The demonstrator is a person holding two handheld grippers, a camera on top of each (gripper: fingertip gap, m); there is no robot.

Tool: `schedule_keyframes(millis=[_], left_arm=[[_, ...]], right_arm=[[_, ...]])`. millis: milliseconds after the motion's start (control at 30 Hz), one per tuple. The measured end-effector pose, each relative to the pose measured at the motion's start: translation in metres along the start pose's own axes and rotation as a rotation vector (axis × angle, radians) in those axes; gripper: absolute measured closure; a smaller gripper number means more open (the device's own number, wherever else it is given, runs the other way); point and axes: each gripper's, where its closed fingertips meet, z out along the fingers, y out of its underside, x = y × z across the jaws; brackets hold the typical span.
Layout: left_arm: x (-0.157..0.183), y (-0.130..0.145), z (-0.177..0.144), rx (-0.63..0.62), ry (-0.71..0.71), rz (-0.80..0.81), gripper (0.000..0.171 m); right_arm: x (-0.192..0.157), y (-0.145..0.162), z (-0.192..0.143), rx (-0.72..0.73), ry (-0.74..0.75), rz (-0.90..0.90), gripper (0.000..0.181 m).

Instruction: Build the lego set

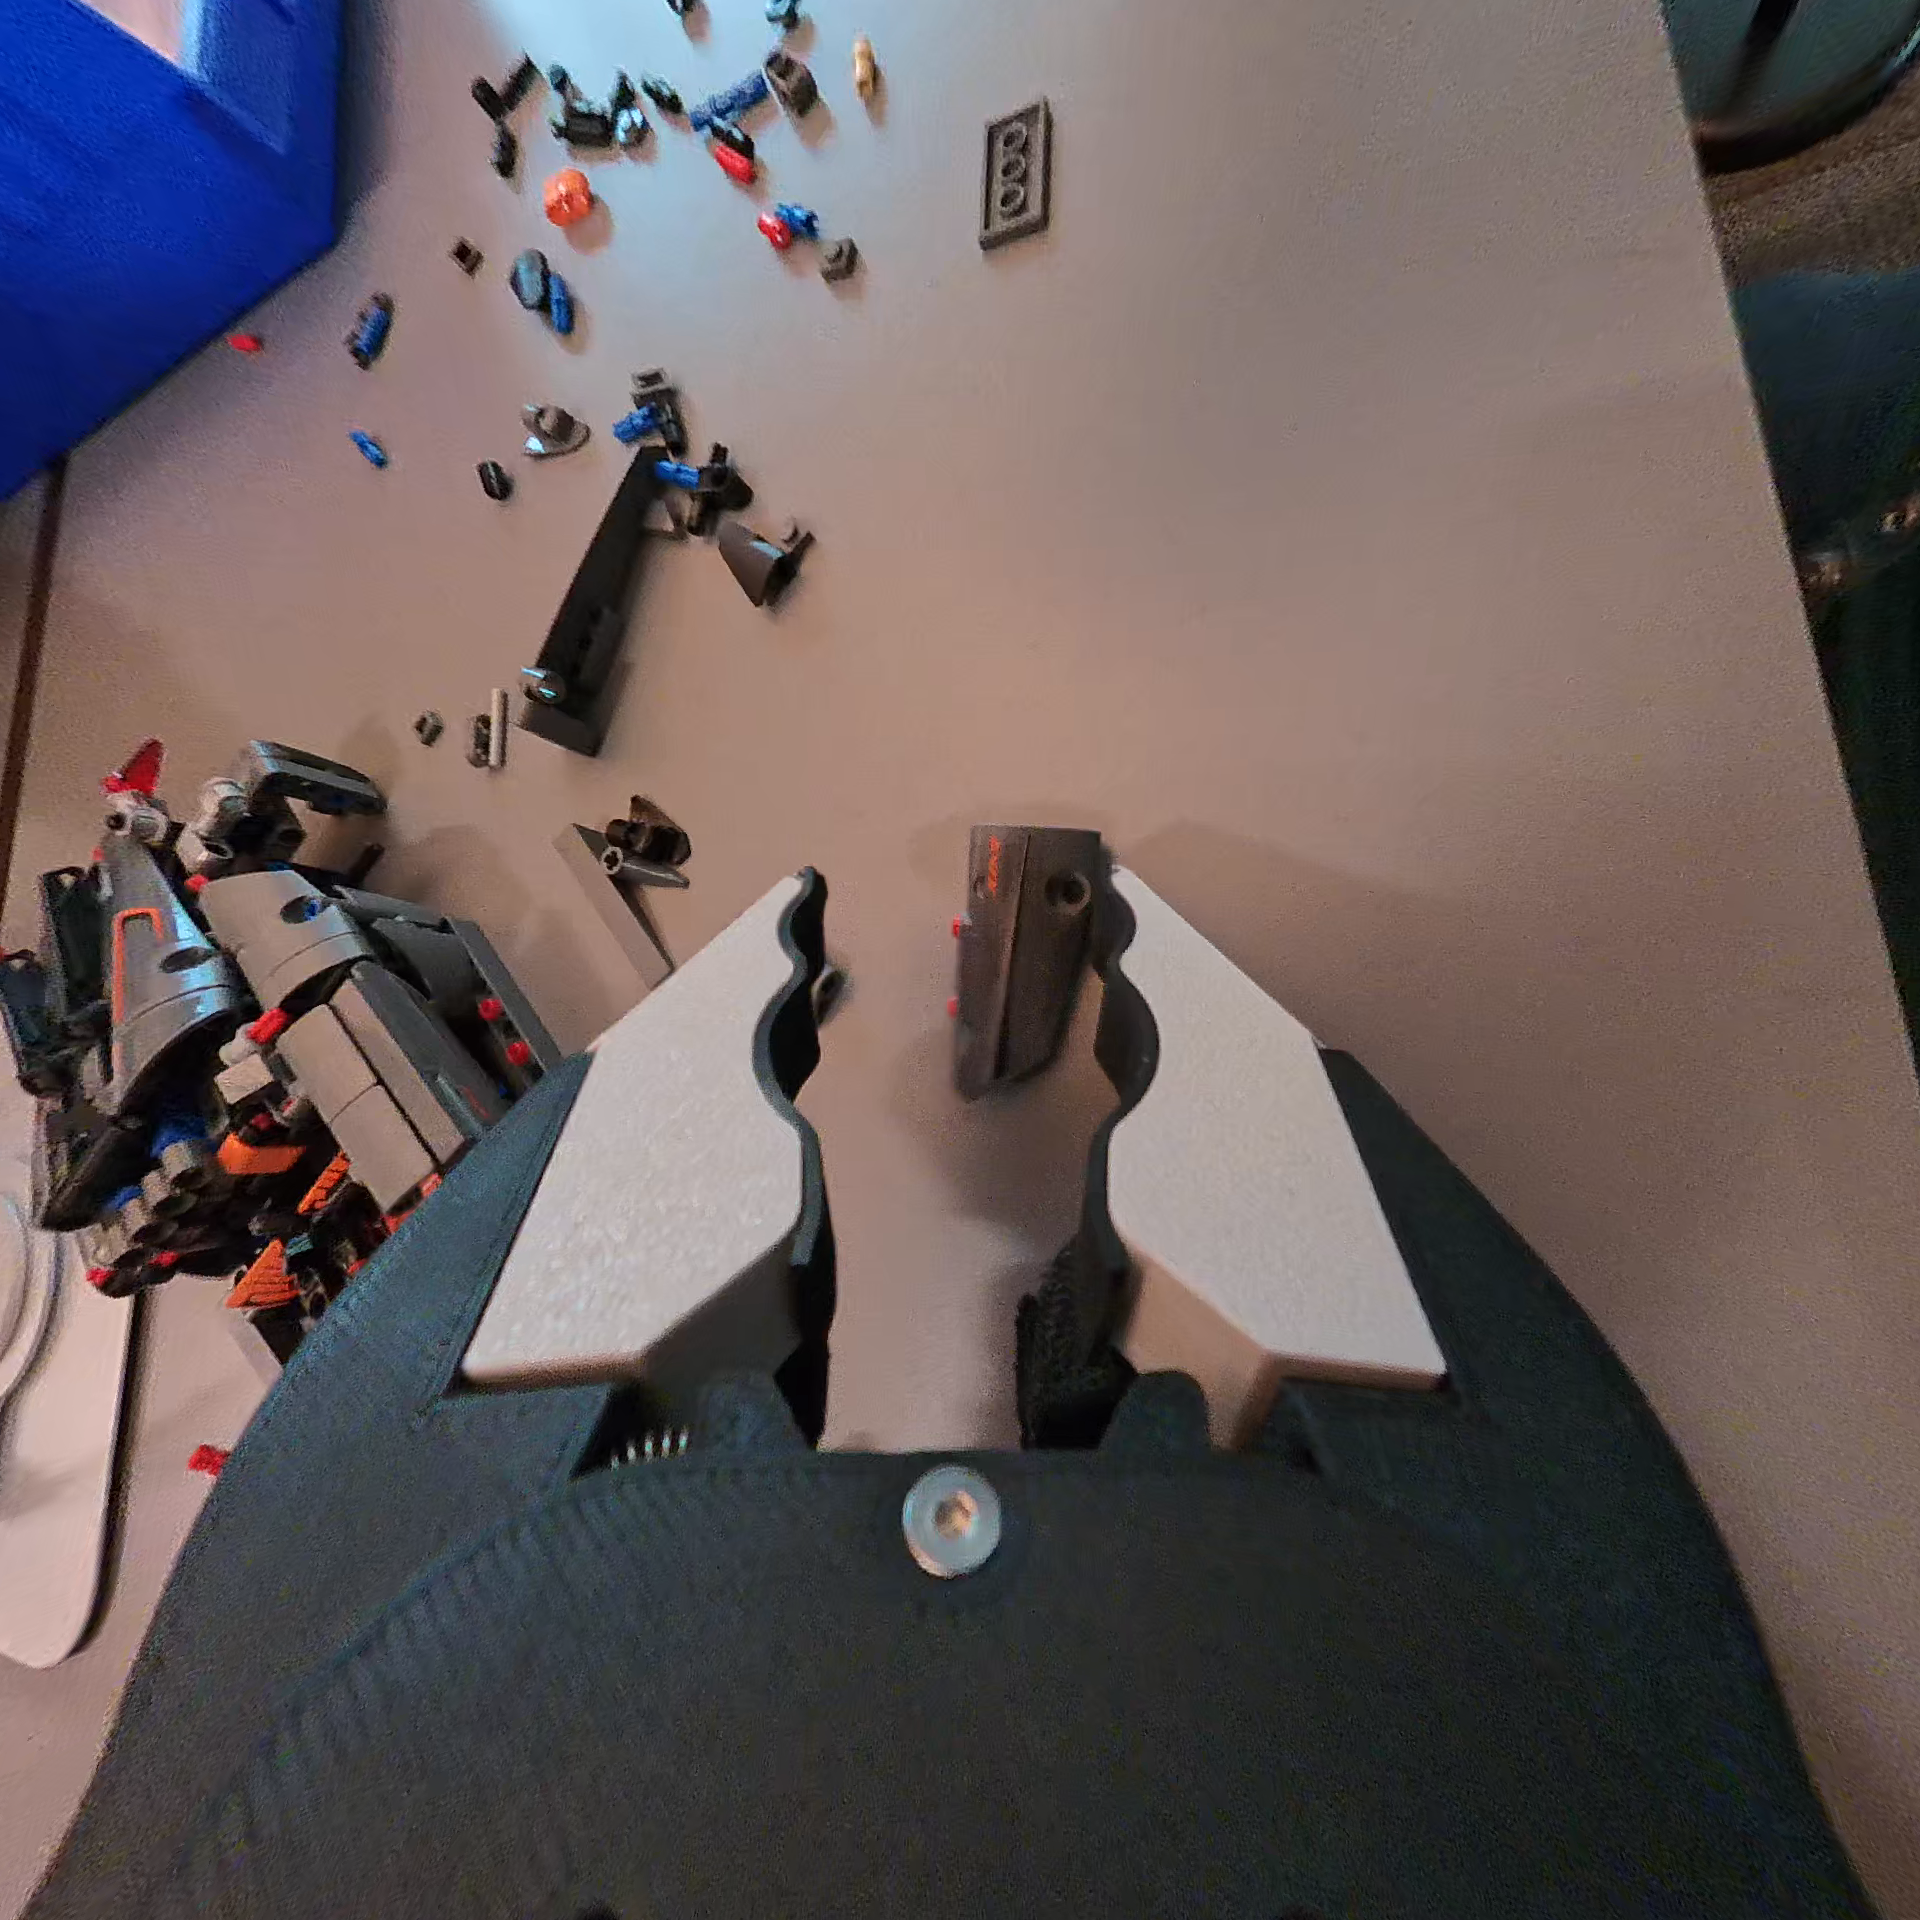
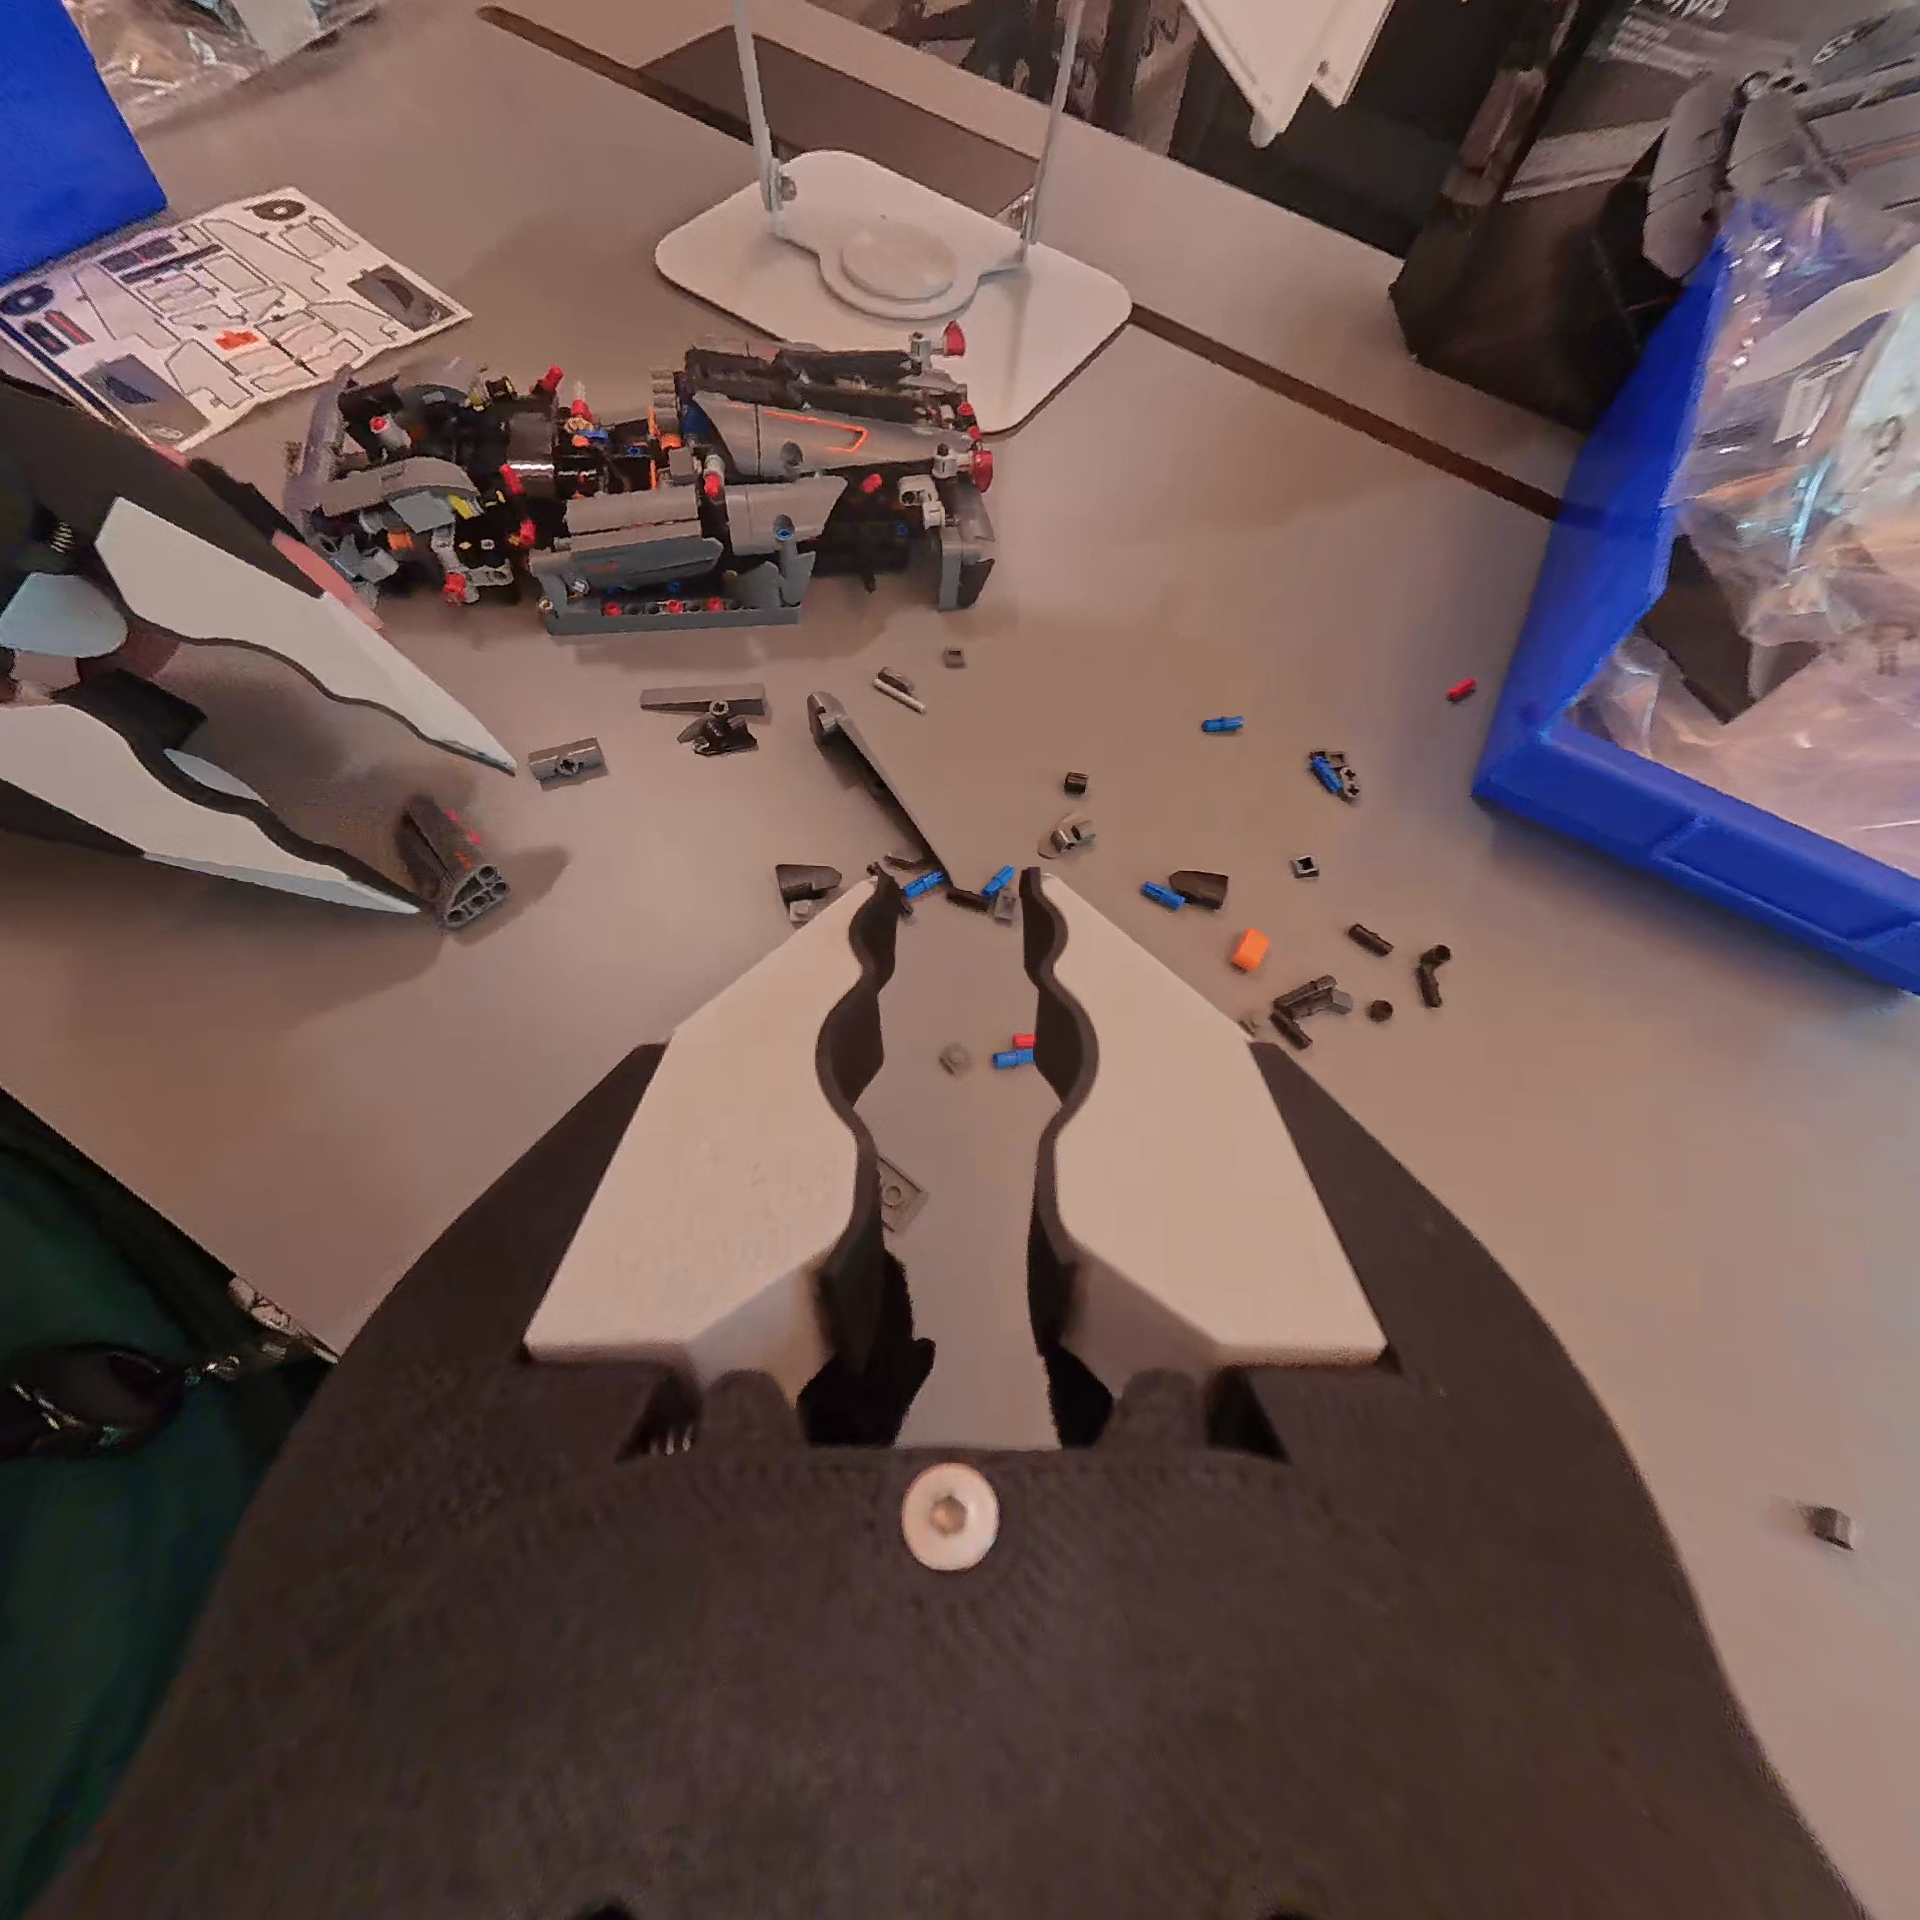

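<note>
On the left of the surface [image 2: 1351, 1195] the left tool [image 1: 961, 904] is down low with its jaws spread. A dark grey panel [image 1: 1023, 956] with an orange mark lies between them, up against the right-hand finger; the other finger stands clear of it, so nothing is clamped. From the right wrist view that panel looks like a short curved shell with pin holes in its end. I judge it light, hard and slick, so it would skate if nudged. The flat long sides look the best place to pinch it, square on, away from the red pins along one edge.

Further over sits the half-built model [image 2: 644, 499], grey and black with red pins, near a white stand [image 2: 1039, 312]. It looks bulky and likely to shed parts if lifted by a panel; its lower frame seems the safer hold.

Then come the loose pieces [image 2: 1195, 883], tiny pins and connectors. The right tool [image 2: 958, 883] hovers over them, jaws apart, holding nothing. A blue bin [image 2: 1610, 727] of bags stands at the far right.
</note>
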Motion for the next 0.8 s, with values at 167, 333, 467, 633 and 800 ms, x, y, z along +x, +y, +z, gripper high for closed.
schedule_keyframes(millis=[167, 333, 467, 633, 800], left_arm=[[-0.007, -0.002, -0.01, 0.034, -0.037, -0.02, 0.126], [-0.009, 0.002, -0.014, 0.051, -0.068, -0.031, 0.135], [-0.024, -0.007, -0.02, 0.134, -0.184, -0.035, 0.141], [-0.033, -0.014, -0.022, 0.181, -0.231, -0.029, 0.153], [-0.038, -0.027, -0.024, 0.227, -0.273, -0.039, 0.152]], right_arm=[[-0.001, 0.0, -0.009, 0.0, 0.0, -0.017, 0.16], [-0.004, 0.019, -0.02, -0.054, -0.017, -0.068, 0.169], [-0.009, 0.044, -0.034, -0.142, -0.053, -0.223, 0.181], [-0.026, 0.054, -0.043, -0.157, -0.104, -0.296, 0.181], [-0.074, 0.041, -0.031, -0.047, -0.258, -0.32, 0.179]])
